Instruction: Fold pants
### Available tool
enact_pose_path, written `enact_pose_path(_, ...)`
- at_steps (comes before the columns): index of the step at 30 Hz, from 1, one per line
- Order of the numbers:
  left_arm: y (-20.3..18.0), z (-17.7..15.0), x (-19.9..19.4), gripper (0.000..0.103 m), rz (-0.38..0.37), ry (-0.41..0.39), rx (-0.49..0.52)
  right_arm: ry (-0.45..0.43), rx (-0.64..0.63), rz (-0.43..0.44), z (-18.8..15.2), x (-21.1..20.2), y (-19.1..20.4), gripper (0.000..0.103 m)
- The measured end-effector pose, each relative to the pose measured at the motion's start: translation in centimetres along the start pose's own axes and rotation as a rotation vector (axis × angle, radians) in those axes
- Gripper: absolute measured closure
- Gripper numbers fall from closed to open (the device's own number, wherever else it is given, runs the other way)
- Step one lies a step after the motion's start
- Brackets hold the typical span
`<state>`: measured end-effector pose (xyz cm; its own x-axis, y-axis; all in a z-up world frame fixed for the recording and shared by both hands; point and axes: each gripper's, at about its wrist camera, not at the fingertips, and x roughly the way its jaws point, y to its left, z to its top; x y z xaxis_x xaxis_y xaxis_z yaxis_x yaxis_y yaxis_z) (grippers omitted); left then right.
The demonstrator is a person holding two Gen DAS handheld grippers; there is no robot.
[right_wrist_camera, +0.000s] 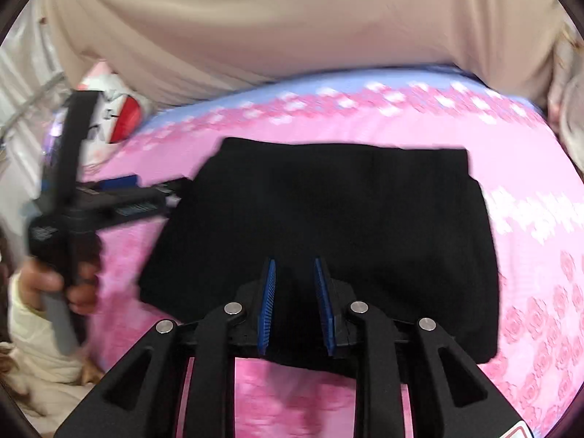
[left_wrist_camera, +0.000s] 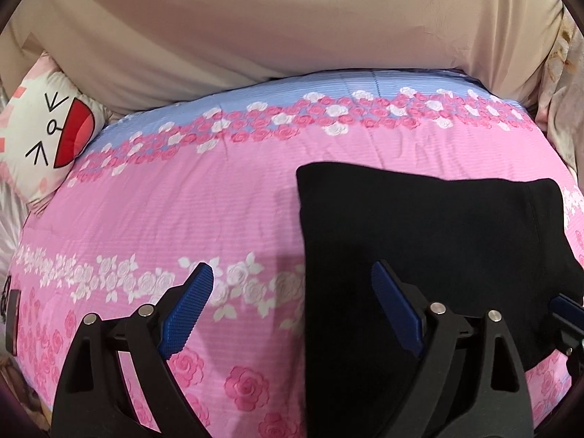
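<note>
The black pants (left_wrist_camera: 430,241) lie folded into a compact rectangle on the pink rose-print quilt (left_wrist_camera: 182,200). My left gripper (left_wrist_camera: 292,277) is wide open and empty, over the left edge of the pants; its right finger is over the black cloth, its left over the quilt. In the right wrist view the folded pants (right_wrist_camera: 328,219) fill the middle. My right gripper (right_wrist_camera: 294,273) hovers over their near edge, jaws apart by a narrow gap, nothing between them. The left gripper (right_wrist_camera: 124,193) shows at the left, held by a hand.
A cat-face cushion (left_wrist_camera: 47,135) lies at the quilt's far left. A beige sheet (left_wrist_camera: 292,29) rises behind the quilt. Light fabric (left_wrist_camera: 562,116) hangs at the right. The right gripper's tip (left_wrist_camera: 565,310) pokes in at the right edge.
</note>
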<state>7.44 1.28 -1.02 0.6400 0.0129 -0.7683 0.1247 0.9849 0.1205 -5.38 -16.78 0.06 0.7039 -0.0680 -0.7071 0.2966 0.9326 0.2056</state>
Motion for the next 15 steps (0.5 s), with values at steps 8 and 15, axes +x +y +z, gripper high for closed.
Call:
enact_pose_path(8,6.5,-3.2,-1.9,0.01,0.039,0.014,-0.096,0.004,-0.164,0.022,-1.1,1.3,4.5,0.053)
enact_pose_path(15,12.8,-6.6,-2.9,0.009,0.114,0.043,-0.211,0.04,-0.508,0.013,-2.2,5.6,12.5,0.045)
